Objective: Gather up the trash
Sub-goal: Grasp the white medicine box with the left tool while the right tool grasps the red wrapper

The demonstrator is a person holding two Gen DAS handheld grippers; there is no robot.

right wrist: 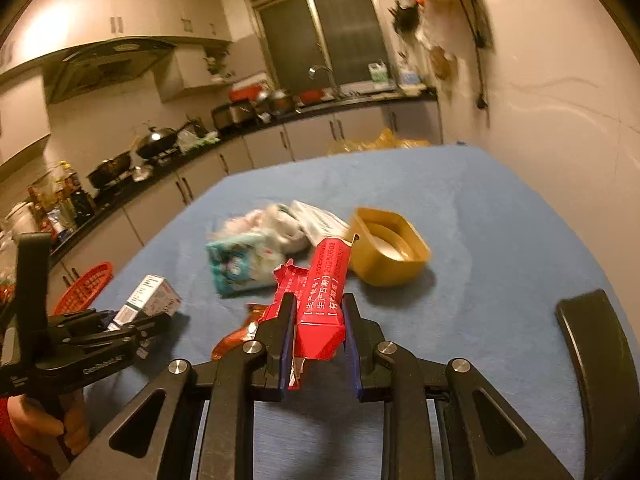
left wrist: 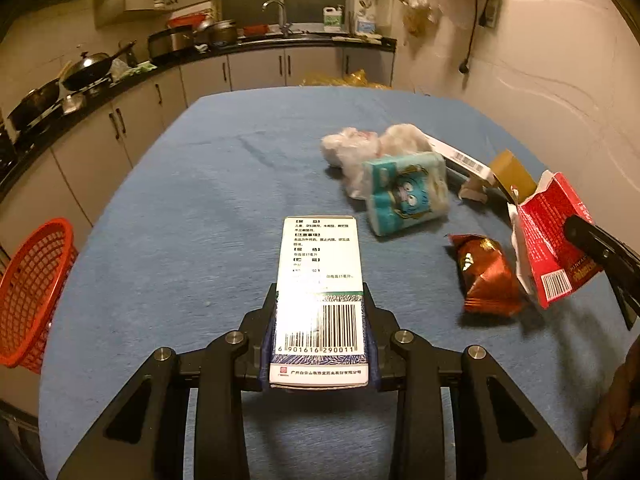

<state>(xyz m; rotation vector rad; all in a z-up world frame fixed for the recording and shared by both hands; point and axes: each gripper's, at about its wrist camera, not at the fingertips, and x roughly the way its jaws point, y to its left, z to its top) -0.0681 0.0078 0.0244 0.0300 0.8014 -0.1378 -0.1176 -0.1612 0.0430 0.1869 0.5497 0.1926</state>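
Note:
My left gripper (left wrist: 320, 300) is shut on a white medicine box (left wrist: 320, 280) with a barcode and holds it over the blue table (left wrist: 180, 220). My right gripper (right wrist: 318, 300) is shut on a torn red carton (right wrist: 324, 300), which also shows in the left wrist view (left wrist: 548, 240). On the table lie a shiny red-brown snack wrapper (left wrist: 486, 276), a teal tissue pack (left wrist: 408, 192), crumpled plastic (left wrist: 352, 148) and a gold plastic tub (right wrist: 390, 248). A red basket (left wrist: 32, 292) hangs off the table's left edge.
A flat white box with a barcode (left wrist: 460, 156) lies behind the tissue pack. A dark chair back (right wrist: 600, 360) stands at the table's right edge. Kitchen counters with pots (left wrist: 88, 68) run along the left and back. A wall is at the right.

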